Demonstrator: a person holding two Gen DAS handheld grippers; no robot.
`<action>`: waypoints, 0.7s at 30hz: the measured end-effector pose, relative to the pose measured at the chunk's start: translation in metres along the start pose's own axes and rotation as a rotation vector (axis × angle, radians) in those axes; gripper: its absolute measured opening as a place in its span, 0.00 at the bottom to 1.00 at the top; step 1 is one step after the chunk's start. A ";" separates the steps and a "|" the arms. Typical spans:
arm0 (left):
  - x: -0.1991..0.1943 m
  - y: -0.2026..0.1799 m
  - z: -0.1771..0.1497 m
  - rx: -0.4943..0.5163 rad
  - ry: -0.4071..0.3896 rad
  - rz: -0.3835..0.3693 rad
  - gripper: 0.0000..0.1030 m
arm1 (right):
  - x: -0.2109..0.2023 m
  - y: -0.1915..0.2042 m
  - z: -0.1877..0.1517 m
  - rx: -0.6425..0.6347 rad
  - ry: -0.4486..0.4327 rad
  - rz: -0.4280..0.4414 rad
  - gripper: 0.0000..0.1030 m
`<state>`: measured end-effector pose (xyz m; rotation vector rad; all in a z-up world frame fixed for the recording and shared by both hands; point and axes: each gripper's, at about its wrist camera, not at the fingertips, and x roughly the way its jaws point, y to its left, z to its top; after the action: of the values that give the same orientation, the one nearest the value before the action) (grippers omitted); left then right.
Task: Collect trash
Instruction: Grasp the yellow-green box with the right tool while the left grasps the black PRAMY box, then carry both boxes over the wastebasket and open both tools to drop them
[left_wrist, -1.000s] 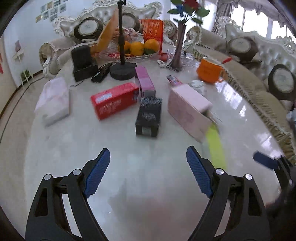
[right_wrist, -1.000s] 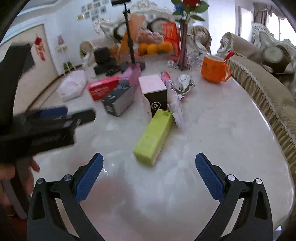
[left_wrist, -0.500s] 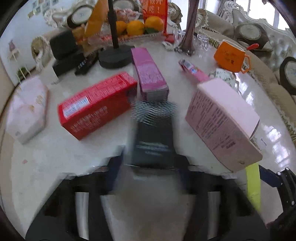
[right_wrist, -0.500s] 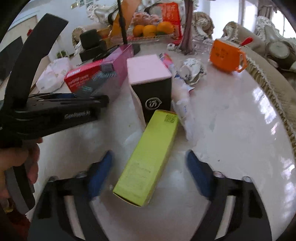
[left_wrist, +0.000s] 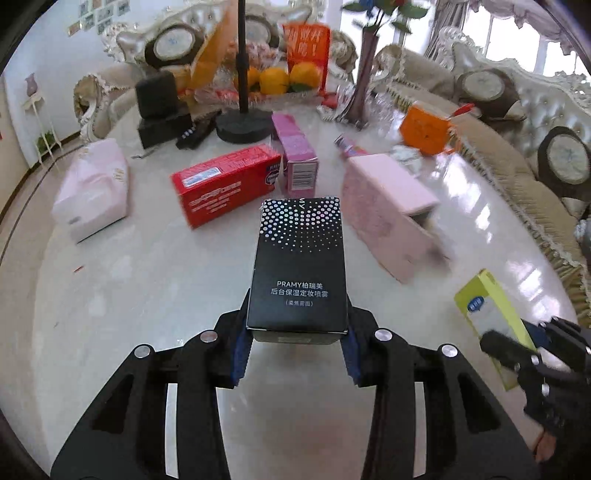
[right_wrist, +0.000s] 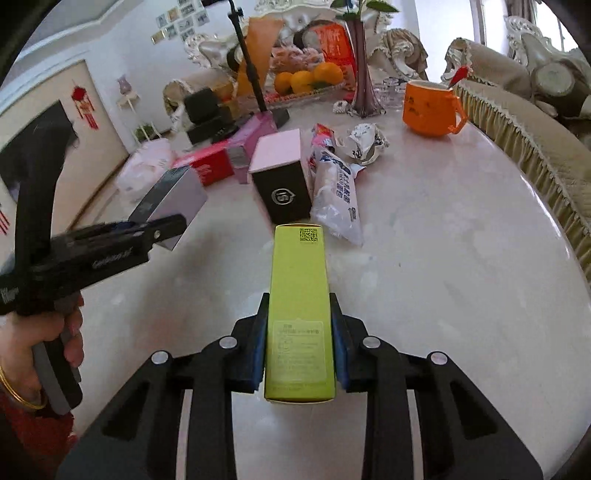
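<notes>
My left gripper is shut on a black dotted box and holds it above the marble table. It also shows at the left of the right wrist view. My right gripper is shut on a lime green box, lifted off the table; that box also shows in the left wrist view. On the table lie a red box, a magenta box, a pink-topped black box, a white plastic wrapper and crumpled paper.
An orange mug, a purple vase, a fruit tray with oranges, a black stand base, black boxes and a pink tissue pack stand farther back. Sofas ring the table.
Both grippers moved forward from open and empty, closed on their boxes and lifted them: the left took the black dotted box, the right took the lime green box.
</notes>
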<state>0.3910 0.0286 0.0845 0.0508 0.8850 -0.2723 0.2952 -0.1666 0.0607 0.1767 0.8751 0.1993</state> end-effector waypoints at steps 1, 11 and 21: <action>-0.013 -0.002 -0.007 -0.002 -0.017 -0.012 0.40 | -0.009 -0.001 -0.003 0.008 -0.008 0.024 0.27; -0.174 -0.034 -0.134 0.027 -0.207 -0.121 0.40 | -0.122 -0.001 -0.077 -0.047 -0.086 0.224 0.27; -0.184 -0.083 -0.300 0.002 0.043 -0.200 0.40 | -0.129 0.020 -0.221 -0.067 0.242 0.278 0.27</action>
<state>0.0327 0.0350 0.0415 -0.0303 0.9333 -0.4598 0.0416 -0.1634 0.0222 0.2145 1.0819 0.5169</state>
